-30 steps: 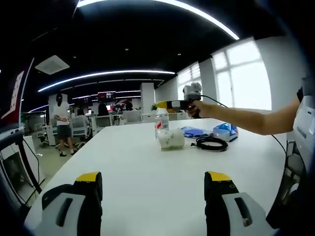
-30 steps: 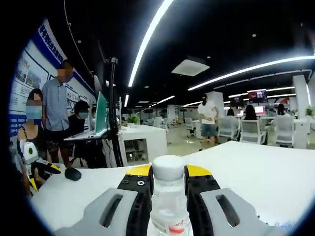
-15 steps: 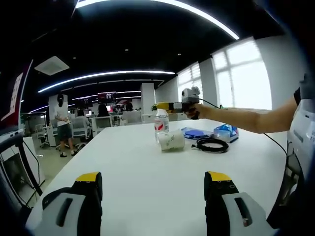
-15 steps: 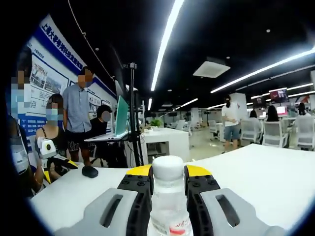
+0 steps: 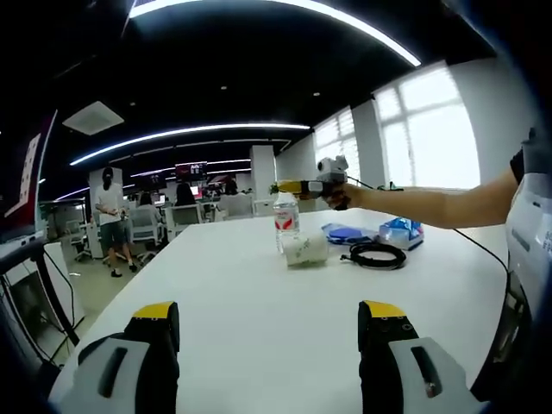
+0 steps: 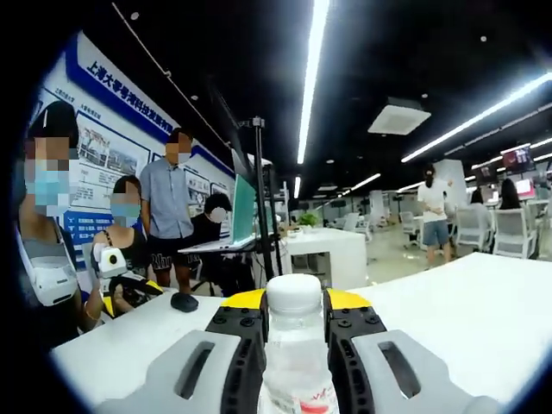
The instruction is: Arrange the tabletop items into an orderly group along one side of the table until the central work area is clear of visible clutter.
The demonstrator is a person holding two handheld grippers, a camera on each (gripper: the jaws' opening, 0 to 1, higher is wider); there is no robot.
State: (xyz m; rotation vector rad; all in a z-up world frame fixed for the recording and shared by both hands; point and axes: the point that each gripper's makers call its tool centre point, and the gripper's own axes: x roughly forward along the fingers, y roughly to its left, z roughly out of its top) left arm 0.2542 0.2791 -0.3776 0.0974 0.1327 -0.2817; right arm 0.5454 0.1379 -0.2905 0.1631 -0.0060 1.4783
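Long white ceiling light strips (image 5: 285,10) glow against a dark ceiling; bright overexposed windows (image 5: 427,129) wash out beside them. The glossy white table (image 5: 259,302) reflects soft light. Fisheye bending curves the edges; distant figures blur.

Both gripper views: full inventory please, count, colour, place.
table: 1, white, under everything.
water bottle: 1, clear, white cap, between the right jaws.
paper cup: 1, white, on its side beside the bottle.
cable: 1, black, coiled, right of the cup.
blue items: blue, behind the cable; number unclear.
packet: 1, blue-white, far right.
mouse: 1, black, table's far edge.
left hand-held gripper: open, empty.
right hand-held gripper: shut on bottle.
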